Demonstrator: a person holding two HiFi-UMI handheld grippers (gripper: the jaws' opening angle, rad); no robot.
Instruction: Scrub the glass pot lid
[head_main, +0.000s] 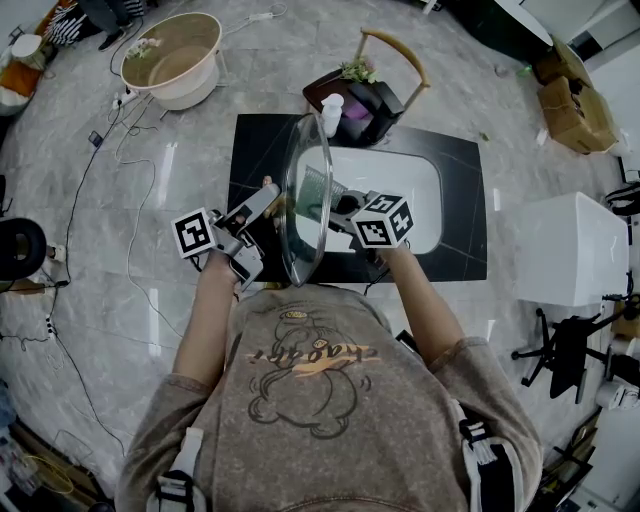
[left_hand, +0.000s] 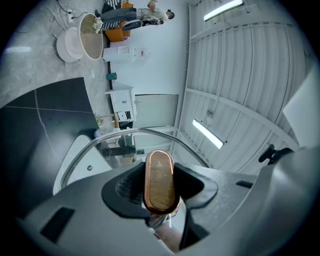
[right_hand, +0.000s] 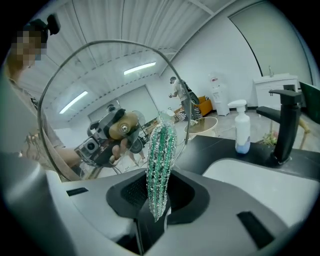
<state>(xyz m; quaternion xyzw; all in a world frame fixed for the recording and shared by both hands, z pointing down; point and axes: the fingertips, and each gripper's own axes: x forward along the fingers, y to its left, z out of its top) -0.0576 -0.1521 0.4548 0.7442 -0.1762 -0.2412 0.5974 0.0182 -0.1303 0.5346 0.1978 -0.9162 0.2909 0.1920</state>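
**Lid held on edge over sink, scrubber at the glass**

The glass pot lid (head_main: 303, 205) stands upright on its rim's plane, in the air above the near left part of the white sink (head_main: 432, 172), between the two grippers. The left gripper (head_main: 266, 197) is clamped on the lid's knob (left_hand: 159, 181), with both pads pressed to its sides; nothing else supports the lid. The right gripper (head_main: 338, 207) pinches a green glittery scrubber (right_hand: 160, 167) by its lower end, and the free end sticks up toward the lid's underside near the right rim. Whether it touches the glass can't be told. The faucet (right_hand: 286, 125) and soap bottle (right_hand: 242, 131) stand at the far side.

Risks, as judged:
- The knob is the only hold, so sideways scrub pressure could pivot or twist the lid in the jaws.
- If wet or soapy, the knob may slip and the lid drop into the sink, where the glass could chip or break.
- The scrubber is held by a thin edge and is floppy, so it could fold or pull out under a hard push.
- A swing to the far side could knock the faucet.
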